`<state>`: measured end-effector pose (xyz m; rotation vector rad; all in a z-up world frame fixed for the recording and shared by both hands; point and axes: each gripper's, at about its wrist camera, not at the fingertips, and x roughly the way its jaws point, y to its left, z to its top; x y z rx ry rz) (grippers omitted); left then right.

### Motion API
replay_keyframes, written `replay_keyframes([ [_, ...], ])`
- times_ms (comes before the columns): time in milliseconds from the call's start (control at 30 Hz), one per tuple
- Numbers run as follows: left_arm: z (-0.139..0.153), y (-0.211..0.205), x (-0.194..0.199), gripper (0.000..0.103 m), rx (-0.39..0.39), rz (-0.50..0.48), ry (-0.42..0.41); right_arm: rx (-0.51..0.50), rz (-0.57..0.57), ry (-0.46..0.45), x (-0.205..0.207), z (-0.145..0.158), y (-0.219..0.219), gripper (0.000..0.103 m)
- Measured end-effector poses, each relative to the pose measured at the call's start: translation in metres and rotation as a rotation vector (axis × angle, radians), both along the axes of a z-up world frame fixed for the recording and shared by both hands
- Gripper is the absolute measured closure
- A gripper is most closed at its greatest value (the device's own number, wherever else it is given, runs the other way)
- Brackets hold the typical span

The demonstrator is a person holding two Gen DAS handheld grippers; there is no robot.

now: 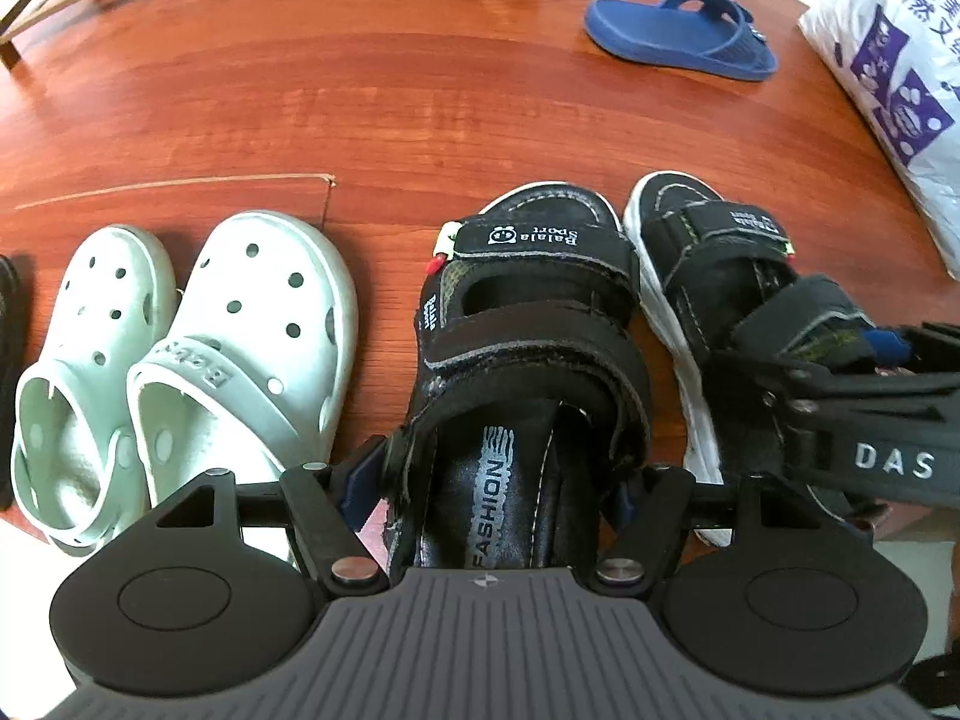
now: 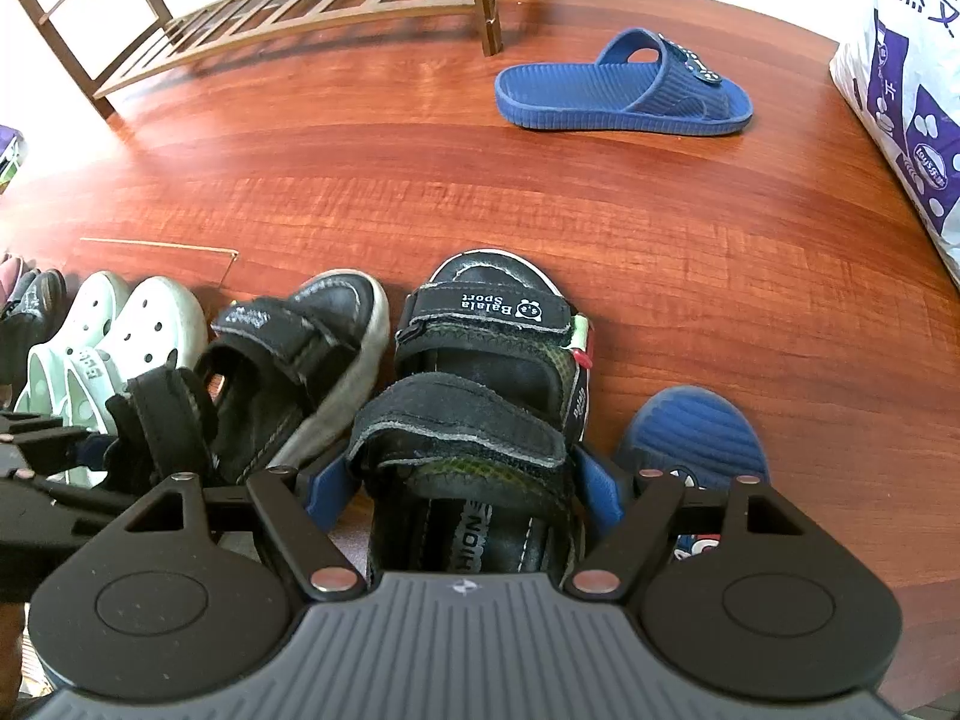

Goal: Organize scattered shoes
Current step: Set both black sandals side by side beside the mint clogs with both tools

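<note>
Just beside the pale green clogs, on their right as both cameras see them, a pair of black strap sandals stands toes forward on the red-brown wood floor. The nearer sandal sits a small gap from the clogs, and the second sandal is pressed against its far side. The left gripper points steeply down over the heel of the nearer sandal. Its jaws are spread wide, with a blue pad close on each side of the shoe. Whether the pads press on it or only flank it cannot be told. The right gripper straddles the heel of the second sandal in the same way, and its grip is equally unclear. Beyond that sandal, farther from the clogs, the toe of a blue slipper shows. A matching blue slide lies sideways well apart from the clogs, out on the open floor. A wooden shoe rack stands far ahead of the clogs, and a white and purple printed bag is well off to their right. Dark shoes sit just on the clogs' other side.
</note>
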<state>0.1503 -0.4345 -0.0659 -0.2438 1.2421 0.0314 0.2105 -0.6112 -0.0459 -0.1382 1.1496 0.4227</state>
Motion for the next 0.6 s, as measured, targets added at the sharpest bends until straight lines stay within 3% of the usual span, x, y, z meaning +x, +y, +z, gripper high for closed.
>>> replay_keyframes([
  [133,0.0,-0.001,0.003,0.03,-0.001,-0.026,0.016,0.005,-0.004,0.009,-0.001,0.001,0.001,0.022],
  [300,0.005,-0.001,0.004,0.018,-0.051,-0.085,0.03,0.017,-0.006,0.026,-0.004,0.001,0.004,0.022],
  [600,0.037,0.002,-0.009,0.013,-0.025,-0.198,-0.071,0.023,-0.021,0.038,-0.004,0.002,0.003,0.021],
])
